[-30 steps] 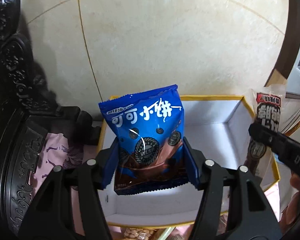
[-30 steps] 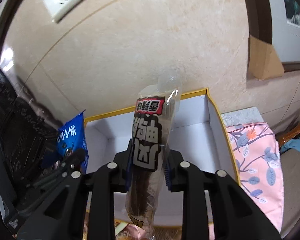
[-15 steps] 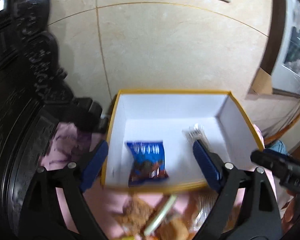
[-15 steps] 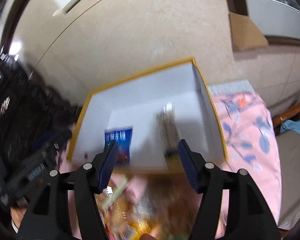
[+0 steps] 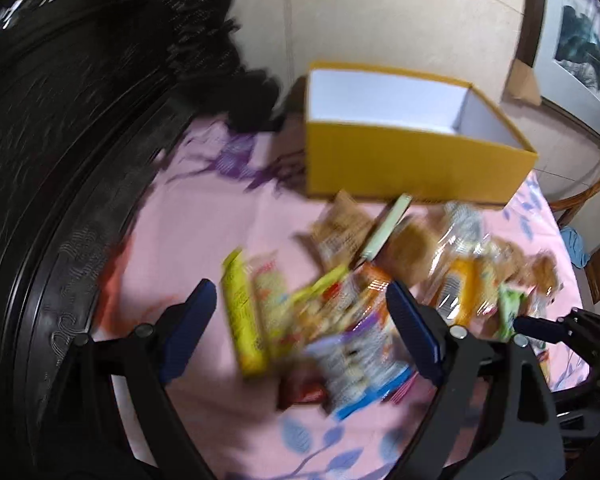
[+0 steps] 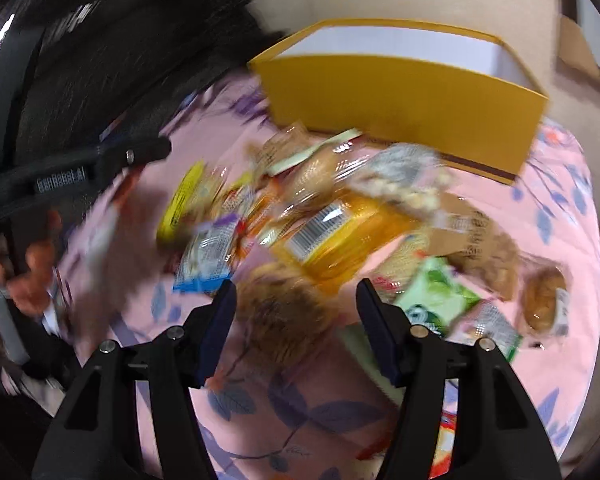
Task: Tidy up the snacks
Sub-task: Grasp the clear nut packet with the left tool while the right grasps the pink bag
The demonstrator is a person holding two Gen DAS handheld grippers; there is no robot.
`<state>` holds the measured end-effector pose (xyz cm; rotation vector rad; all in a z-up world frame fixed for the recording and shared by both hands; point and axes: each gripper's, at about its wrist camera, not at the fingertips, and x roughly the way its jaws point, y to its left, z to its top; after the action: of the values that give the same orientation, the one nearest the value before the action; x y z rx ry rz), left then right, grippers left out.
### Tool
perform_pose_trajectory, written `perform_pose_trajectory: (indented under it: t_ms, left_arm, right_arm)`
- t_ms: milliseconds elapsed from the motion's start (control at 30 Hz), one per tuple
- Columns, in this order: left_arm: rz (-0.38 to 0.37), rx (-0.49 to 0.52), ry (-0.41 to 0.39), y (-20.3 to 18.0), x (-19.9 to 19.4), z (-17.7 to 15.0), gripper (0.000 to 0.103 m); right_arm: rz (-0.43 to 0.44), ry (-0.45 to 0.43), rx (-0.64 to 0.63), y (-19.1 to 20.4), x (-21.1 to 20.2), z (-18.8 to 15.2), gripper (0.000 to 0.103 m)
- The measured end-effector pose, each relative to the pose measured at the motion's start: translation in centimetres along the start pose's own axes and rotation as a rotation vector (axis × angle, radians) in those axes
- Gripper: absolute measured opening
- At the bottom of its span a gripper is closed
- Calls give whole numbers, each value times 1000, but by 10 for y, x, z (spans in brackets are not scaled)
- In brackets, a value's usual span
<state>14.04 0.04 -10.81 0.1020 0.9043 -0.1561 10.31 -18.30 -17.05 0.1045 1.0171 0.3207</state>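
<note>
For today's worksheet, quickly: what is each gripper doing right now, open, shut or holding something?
Left gripper: open, holding nothing.
Right gripper: open, holding nothing.

Left gripper (image 5: pixel 300 324) over blurred snack pile, jaws wide, nothing held.

Black gripper with blue pads. Below it a heap of mixed snack packets (image 5: pixel 364 296) on pink leaf-print cloth (image 5: pixel 204 240) covering the counter. Yellow cardboard box with white interior (image 5: pixel 412 160) stands just behind the heap. Second gripper's blue-tipped finger (image 5: pixel 540 326) enters lower right. Packets too blurred to read.

Left gripper (image 5: pixel 300 324) and right gripper (image 6: pixel 294 316), both wide-jawed, empty, angled downward.
</note>
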Motion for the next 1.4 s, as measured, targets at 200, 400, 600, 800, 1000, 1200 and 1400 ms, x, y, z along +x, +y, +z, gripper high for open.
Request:
perform_pose_trajectory:
  t_ms: [200, 400, 600, 800, 1000, 1200, 1400]
  left_arm:
    - [26, -21, 1, 14, -4, -15, 88]
    - [13, -8, 13, 10, 2, -19, 88]
    - [-12, 26, 40, 3, 13, -31, 88]
    - [-31, 54, 68, -7, 21, -46, 88]
    - [-48, 109, 86, -22, 32, -59, 88]
    - [-51, 153, 100, -41, 47, -72, 88]
    - [-68, 139, 129, -49, 61, -77, 71]
  right_arm:
    - [-57, 63, -195, 23, 39, -3, 63]
    - [-68, 80, -288, 27, 50, -1, 69]
    - [-52, 139, -396, 37, 58, -10, 77]
    - [-81, 165, -420, 33, 63, -22, 54]
    - [-104, 142, -388, 29, 44, -31, 50]
    - [-121, 128, -277, 21, 20, -41, 50]
    - [-147, 128, -184, 11, 9, -45, 50]
